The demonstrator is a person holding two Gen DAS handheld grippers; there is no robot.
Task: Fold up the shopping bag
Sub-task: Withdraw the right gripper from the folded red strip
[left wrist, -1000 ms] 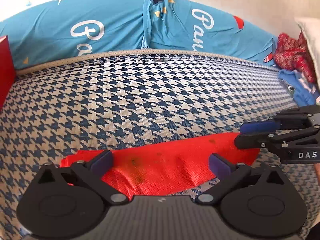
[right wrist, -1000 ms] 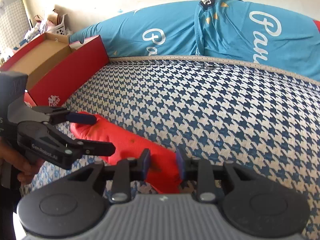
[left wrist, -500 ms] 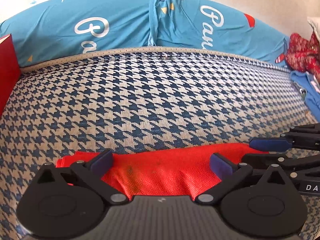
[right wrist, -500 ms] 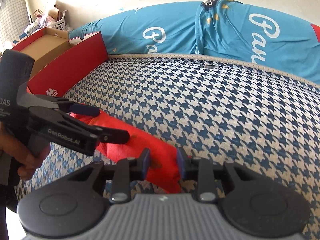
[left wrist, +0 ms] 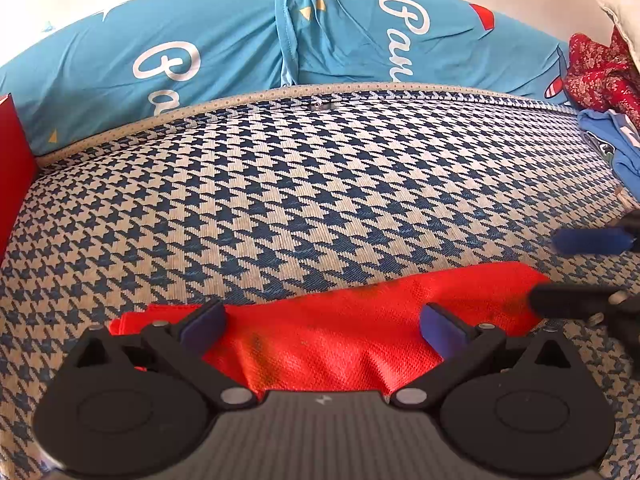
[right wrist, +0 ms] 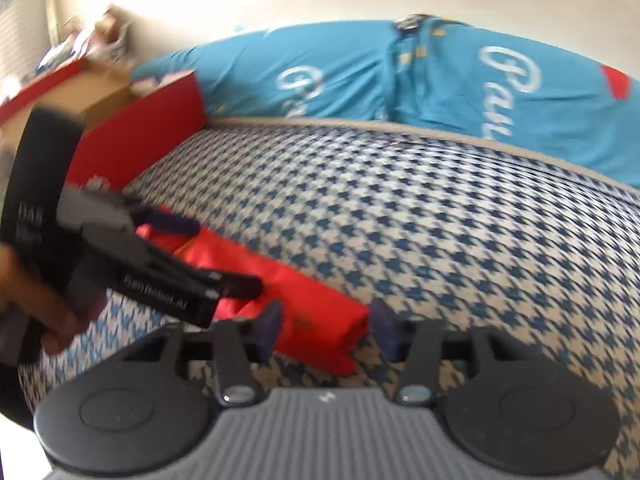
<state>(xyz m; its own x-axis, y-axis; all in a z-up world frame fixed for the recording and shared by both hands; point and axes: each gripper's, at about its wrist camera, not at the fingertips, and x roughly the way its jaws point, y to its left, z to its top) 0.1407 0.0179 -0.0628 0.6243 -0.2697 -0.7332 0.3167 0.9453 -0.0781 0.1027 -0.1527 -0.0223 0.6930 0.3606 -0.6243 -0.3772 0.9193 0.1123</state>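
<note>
The red shopping bag (left wrist: 340, 332) lies folded into a long narrow strip on a bed whose cover (left wrist: 320, 200) has a blue and white houndstooth pattern. It sits near the front edge of the bed, running from left to right.

The left gripper (left wrist: 322, 322) hangs over the middle of the strip with its jaws spread wide; the blue pads (left wrist: 202, 322) stand apart from the cloth and pinch nothing. A hand (right wrist: 36, 304) holds it at the left of the right wrist view.

The right gripper (right wrist: 326, 330) is at the right end of the strip. Its jaws are opening; the end of the bag lies between them, and the pads do not press on it.

An open cardboard box (right wrist: 140, 136) with red outer walls and a brown inside stands at the left end of the bed, beside the bag's far end. What it holds cannot be made out, as the view is blurred.

Blue pillows (left wrist: 200, 64) with white lettering line the back of the bed. Red patterned cloth (left wrist: 596, 72) and a blue garment (left wrist: 616, 140) lie at the right.
</note>
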